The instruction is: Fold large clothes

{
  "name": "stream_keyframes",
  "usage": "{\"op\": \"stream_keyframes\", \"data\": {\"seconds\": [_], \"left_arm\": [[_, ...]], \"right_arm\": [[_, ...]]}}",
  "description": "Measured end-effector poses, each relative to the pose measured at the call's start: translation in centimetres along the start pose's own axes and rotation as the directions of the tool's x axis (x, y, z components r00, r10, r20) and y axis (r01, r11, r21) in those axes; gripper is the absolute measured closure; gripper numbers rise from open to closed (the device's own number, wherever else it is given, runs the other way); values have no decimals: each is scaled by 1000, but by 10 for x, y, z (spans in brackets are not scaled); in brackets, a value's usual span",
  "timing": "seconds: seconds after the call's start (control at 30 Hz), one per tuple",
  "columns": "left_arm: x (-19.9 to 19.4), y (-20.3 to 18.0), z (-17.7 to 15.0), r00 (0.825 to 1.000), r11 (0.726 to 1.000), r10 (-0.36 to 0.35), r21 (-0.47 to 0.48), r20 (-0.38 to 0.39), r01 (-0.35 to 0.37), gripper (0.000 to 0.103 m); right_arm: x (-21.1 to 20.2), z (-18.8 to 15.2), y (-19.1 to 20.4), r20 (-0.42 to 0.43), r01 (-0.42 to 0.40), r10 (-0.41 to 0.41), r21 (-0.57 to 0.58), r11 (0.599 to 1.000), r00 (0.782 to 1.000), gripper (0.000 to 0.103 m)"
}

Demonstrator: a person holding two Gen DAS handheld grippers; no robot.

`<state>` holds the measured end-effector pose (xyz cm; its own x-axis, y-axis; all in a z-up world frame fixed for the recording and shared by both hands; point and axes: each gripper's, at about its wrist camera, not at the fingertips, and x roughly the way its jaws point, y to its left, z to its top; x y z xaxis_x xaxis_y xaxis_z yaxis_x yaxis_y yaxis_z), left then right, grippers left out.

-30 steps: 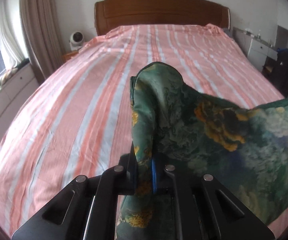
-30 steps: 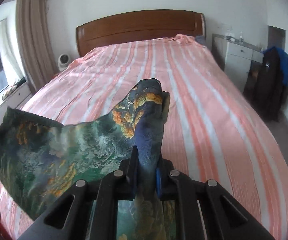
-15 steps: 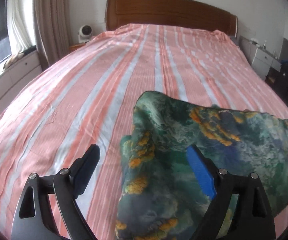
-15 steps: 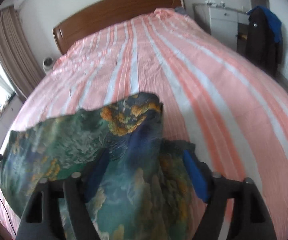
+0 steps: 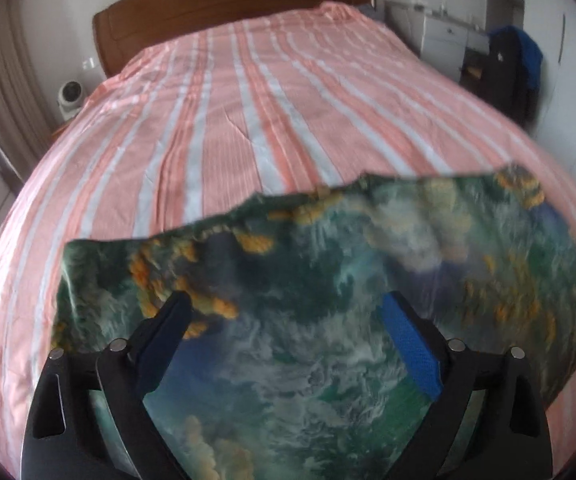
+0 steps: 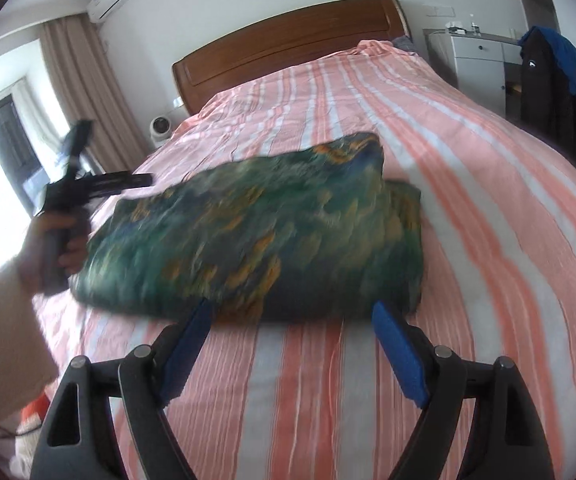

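A green, blue and orange printed garment (image 6: 255, 236) lies folded on a bed covered with a pink-and-white striped sheet (image 6: 468, 184), toward the near end of the mattress, well short of the wooden headboard (image 6: 288, 44). A second ago both grippers were clamped on bunched corners of this cloth and held it up off the sheet; half a second ago the fingers had already parted and the fabric was sinking. Now it rests flat, in a rough rectangle with one layer lapped over another at its right edge. In the right wrist view, the right gripper (image 6: 292, 324) sits just short of the garment's near edge, its jaws opening, blue pads spread wide with only striped sheet between them and nothing gripped. In the left wrist view, the left gripper (image 5: 283, 312) hangs over the garment (image 5: 328, 288), fingers wide apart; the print fills the gap between them, but neither pad presses on it. The right wrist view also shows the left gripper (image 6: 91, 176) from the side, raised beside the cloth's left edge, with the person's hand (image 6: 55, 240) around its handle (this part is blurred, so I cannot tell from here whether it touches the fabric). Beyond the bed stand brown curtains (image 6: 83, 92), a small white fan (image 6: 161, 128), a white cabinet (image 6: 476, 60) and dark clothing hung at the right (image 6: 548, 76).
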<state>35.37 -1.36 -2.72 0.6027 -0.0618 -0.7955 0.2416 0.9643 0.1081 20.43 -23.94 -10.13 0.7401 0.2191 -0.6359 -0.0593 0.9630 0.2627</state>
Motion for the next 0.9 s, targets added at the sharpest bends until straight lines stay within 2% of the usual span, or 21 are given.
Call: {"op": "stream_keyframes", "data": {"seconds": [0.07,0.17,0.3,0.4,0.53,0.67,0.9], "left_arm": [[1,-19,-32,999,994,34,105,-20,-32,15],[-26,-35,-77,998,978,59,197,37,-65,10],[-67,-47,-126,1000,971,9,240,22,-14,6],[-89,-55,-153,998,976,-56,209,-9,56,4],[-95,-72,-185,984,975,-157,147,-79,167,4],[-77,-96,-206,981,975,-131,161,-144,154,4],[-61,-100,-204,977,984,-146,82,-152,160,0]], "right_arm": [[-10,-18,-2,3,5,-5,-3,1000,1000,21],[-23,-44,-11,4,13,-13,14,1000,1000,21],[-29,-70,-23,20,47,-48,35,998,999,21],[-24,-75,-32,12,63,-64,80,995,998,21],[-19,-84,-34,9,89,-90,90,992,996,21],[-15,-89,-36,-11,87,-86,81,993,996,21],[-16,-93,-40,-15,81,-80,88,993,997,21]]}}
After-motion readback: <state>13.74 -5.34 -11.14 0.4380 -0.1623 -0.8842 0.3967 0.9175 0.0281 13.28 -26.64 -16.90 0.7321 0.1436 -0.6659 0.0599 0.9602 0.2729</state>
